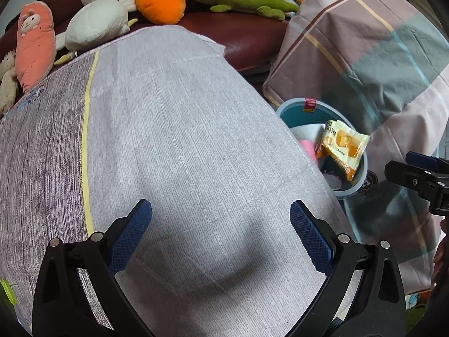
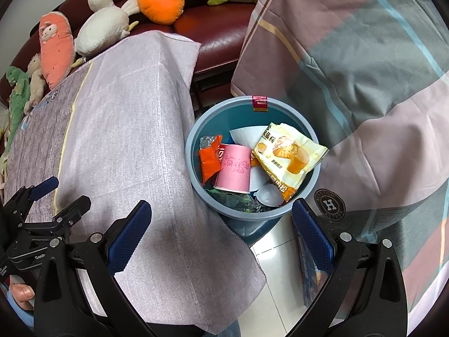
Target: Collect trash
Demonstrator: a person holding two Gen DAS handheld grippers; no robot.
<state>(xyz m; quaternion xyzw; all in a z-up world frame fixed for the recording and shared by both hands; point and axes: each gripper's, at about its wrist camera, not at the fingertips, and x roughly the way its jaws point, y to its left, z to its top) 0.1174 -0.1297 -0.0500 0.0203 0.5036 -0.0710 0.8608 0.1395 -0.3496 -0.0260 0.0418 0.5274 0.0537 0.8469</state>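
1. Holding our left gripper (image 1: pixel 220 236) spread wide and empty over the pale grey woven cloth (image 1: pixel 182 140).
2. We keep our right gripper (image 2: pixel 221 237) equally released, empty, near the round blue plastic bin (image 2: pixel 193 151).
3. A yellow snack wrapper (image 2: pixel 289 151) and a pink paper cup (image 2: pixel 234 168) lie inside that bin.

Cloth-covered table (image 2: pixel 118 129) filling the nine o'clock half of the right wrist view, bare of items. White tiled floor (image 2: pixel 269 252) at six o'clock, bearing the blue trash bin (image 2: pixel 196 129) just beside the cloth's edge, near centre.
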